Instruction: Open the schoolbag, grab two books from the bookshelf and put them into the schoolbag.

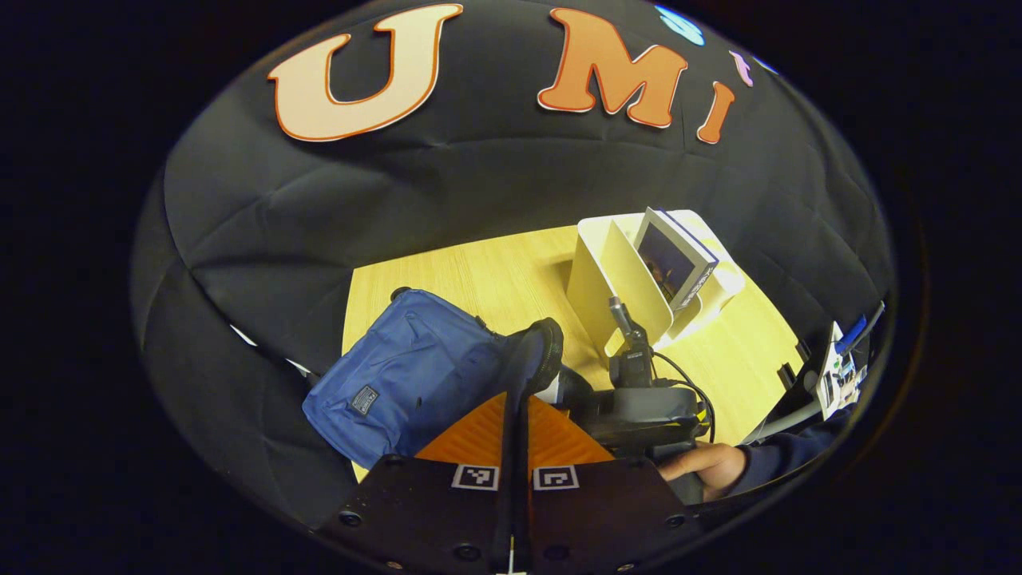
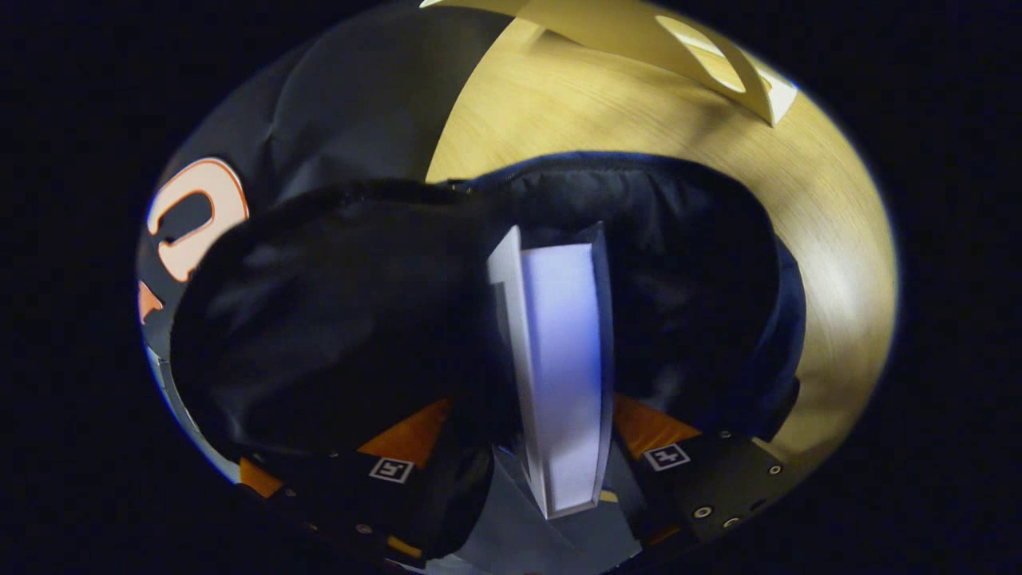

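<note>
While the right gripper clamps it, the book enters the schoolbag

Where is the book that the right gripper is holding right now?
In the right gripper view, the book stands upright between the right gripper fingers, its far end inside the open mouth of the schoolbag on the table.

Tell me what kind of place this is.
Probably a staged recording booth, not a real home: a black cloth wall encloses a small wooden table that bears only a blue schoolbag and a cream bookshelf holding a book.
</note>
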`<state>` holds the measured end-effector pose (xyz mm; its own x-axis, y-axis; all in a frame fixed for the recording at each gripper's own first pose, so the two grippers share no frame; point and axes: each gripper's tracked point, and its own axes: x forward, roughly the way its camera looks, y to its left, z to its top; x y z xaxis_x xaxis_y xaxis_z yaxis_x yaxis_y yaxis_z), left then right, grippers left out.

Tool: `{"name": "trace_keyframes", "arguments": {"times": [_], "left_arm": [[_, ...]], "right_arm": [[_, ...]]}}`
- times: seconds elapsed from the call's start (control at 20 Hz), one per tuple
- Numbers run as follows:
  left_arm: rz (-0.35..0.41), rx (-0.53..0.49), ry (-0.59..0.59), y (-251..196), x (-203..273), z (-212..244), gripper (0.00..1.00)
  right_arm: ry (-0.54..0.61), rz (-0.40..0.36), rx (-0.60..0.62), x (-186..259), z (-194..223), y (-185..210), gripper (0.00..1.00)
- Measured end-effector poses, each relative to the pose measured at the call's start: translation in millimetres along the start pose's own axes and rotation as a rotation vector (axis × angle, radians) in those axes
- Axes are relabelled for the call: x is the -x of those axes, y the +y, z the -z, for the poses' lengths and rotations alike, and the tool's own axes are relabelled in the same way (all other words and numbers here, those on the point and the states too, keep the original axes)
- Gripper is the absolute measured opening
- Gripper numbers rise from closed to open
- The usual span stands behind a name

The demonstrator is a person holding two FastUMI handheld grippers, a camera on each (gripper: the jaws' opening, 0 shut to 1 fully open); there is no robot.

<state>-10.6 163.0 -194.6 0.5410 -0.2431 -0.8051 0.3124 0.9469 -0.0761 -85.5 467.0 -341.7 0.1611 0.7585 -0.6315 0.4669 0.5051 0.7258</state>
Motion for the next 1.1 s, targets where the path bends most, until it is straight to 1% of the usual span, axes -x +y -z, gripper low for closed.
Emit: {"name": "trace_keyframes", "arguments": {"times": [0.05, 0.1, 0.15, 0.3, 0.35, 0.45, 0.6, 0.65, 0.7, 0.75, 0.8, 0.9, 1.0, 1.1], "left_arm": [[0.002, -0.001, -0.001, -0.7, -0.2, 1.0, 0.02], [0.000, 0.005, -0.003, 0.7, -0.8, 1.7, 0.02], [0.000, 0.010, -0.001, 1.0, -0.5, 2.7, 0.02], [-0.018, 0.025, -0.007, 4.4, -0.7, 2.5, 0.02], [-0.018, 0.028, -0.009, 3.4, -1.3, 1.8, 0.02], [-0.025, 0.036, -0.011, 2.9, 0.5, 1.6, 0.02], [-0.037, 0.045, -0.018, 1.8, 0.8, 4.0, 0.02], [-0.040, 0.047, -0.016, 2.1, 1.3, 4.0, 0.02], [-0.045, 0.045, -0.015, 2.2, 1.7, 6.3, 0.05], [-0.050, 0.048, -0.015, 2.4, 1.0, 5.9, 0.01], [-0.054, 0.048, -0.014, 0.5, 0.9, 6.6, 0.02], [-0.062, 0.041, -0.013, -0.6, -0.6, 6.7, 0.02], [-0.076, 0.027, -0.008, -2.7, -2.9, 8.6, 0.01], [-0.085, 0.012, -0.004, -7.5, -6.3, 7.6, 0.01]], "right_arm": [[0.006, 0.008, 0.008, 5.6, 1.1, -1.7, 0.92], [0.020, 0.013, 0.009, 8.0, 3.4, -1.9, 0.97], [0.037, 0.008, 0.015, 14.4, 6.5, 1.5, 0.98], [0.103, 0.078, 0.058, 32.0, 17.6, -7.4, 0.99], [0.117, 0.089, 0.076, 35.2, 20.8, -9.3, 0.99], [0.147, 0.081, 0.079, 34.0, 26.2, -8.8, 0.99], [0.199, 0.104, 0.078, 47.6, 40.3, -10.4, 0.99], [0.194, 0.085, 0.085, 53.5, 40.2, -6.3, 0.99], [0.205, 0.065, 0.085, 60.2, 41.9, 0.0, 0.99], [0.206, 0.046, 0.083, 72.5, 42.3, 7.3, 0.99], [0.192, 0.032, 0.098, 82.3, 39.5, 11.7, 0.99], [0.128, 0.049, 0.164, 106.2, 25.4, 7.8, 0.99], [0.042, 0.098, 0.257, 135.3, 2.1, -1.9, 0.98], [-0.045, 0.170, 0.349, 171.3, -21.8, -16.2, 0.98]]}}
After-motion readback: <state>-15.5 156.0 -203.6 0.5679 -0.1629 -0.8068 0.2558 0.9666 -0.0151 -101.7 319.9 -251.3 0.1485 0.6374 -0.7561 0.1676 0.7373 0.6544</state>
